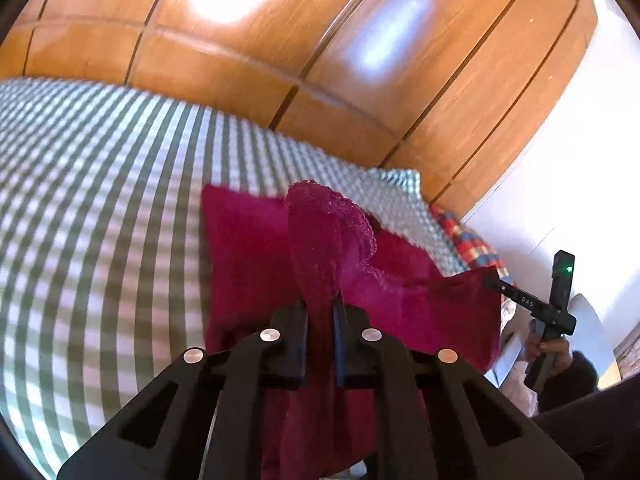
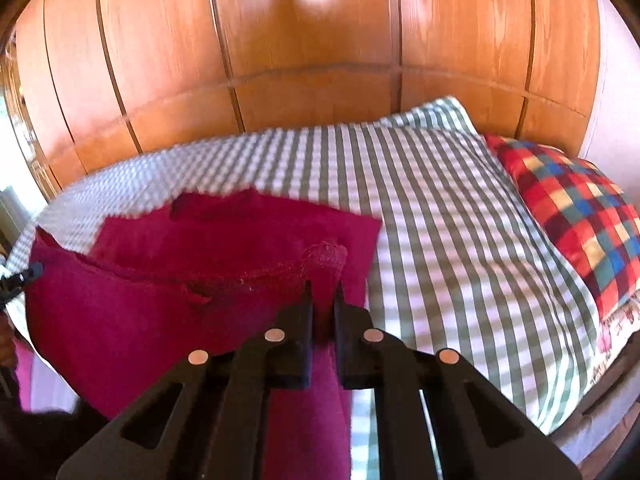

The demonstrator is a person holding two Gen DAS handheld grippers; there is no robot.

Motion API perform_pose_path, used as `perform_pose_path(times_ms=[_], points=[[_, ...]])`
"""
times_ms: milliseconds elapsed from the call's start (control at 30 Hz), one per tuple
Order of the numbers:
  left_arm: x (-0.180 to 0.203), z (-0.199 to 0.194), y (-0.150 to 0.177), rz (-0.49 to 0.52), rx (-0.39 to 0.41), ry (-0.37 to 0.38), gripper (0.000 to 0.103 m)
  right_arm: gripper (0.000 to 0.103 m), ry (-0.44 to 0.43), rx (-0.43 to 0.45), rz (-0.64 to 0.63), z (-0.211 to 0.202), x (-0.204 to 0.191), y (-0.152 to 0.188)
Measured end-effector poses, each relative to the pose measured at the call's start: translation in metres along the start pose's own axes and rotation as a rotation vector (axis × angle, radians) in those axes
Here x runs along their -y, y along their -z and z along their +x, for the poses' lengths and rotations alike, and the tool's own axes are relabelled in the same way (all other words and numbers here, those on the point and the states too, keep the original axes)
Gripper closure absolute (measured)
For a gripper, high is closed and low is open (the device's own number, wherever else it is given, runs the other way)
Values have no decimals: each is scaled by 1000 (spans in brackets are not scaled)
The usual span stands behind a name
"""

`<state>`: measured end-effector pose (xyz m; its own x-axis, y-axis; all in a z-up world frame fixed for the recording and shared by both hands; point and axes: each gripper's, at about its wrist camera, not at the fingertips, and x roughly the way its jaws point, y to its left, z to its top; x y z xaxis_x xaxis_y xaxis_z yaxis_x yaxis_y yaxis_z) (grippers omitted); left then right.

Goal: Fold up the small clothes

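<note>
Two wrist cameras look forward over a bed (image 2: 460,208) covered in a green and white checked sheet. A magenta garment (image 1: 248,248) hangs between the two claws, raised at its near edge while its far part lies on the sheet.

In the left wrist view, the left claw (image 1: 320,306) sits at 6 o'clock, its black fingers clamped together on a bunched fold of the garment that rises toward 12 o'clock and blocks the middle of the bed. At 4 o'clock, the right claw (image 1: 490,278) pinches the garment's other corner, with a hand (image 1: 550,350) on its handle below.

In the right wrist view, the right claw (image 2: 323,288) at 6 o'clock is closed on the garment's stitched hem. The cloth stretches toward 9 o'clock, where the left claw (image 2: 34,270) grips its far corner at the frame's edge. The draped cloth hides the bed's lower left part.

A pillow (image 2: 576,208) in red, blue and yellow checks lies at 3 o'clock on the bed. Glossy wooden wardrobe panels (image 2: 312,40) fill the background from 10 to 2 o'clock.
</note>
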<state>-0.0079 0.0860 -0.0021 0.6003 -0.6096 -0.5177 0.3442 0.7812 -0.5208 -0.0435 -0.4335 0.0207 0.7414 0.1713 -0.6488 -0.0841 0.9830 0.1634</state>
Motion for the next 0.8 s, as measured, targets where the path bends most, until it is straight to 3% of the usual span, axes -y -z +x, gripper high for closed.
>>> perform_pose_path(times_ms=[167,367,633,700,767,800], points=[[-6,19,-37,14,24,-61,95,96,1,6,65,36,17,-43],[-27,75,-81,-6,0,-155,95,96,27,-53,166,103,42,-84],[-57,138,-99,-28,-97,-276,95,95,71,-178,133,177,36,-89],[-64,141,-94,-50,-113,-280,93,88,55,-191,151,181,39,-82],[-68,133,-87,-70,-106,-263,86,59,30,-178,172,173,42,-76],[-69,124,-81,-80,-101,-252,83,55,17,-167,179,165,43,-72]])
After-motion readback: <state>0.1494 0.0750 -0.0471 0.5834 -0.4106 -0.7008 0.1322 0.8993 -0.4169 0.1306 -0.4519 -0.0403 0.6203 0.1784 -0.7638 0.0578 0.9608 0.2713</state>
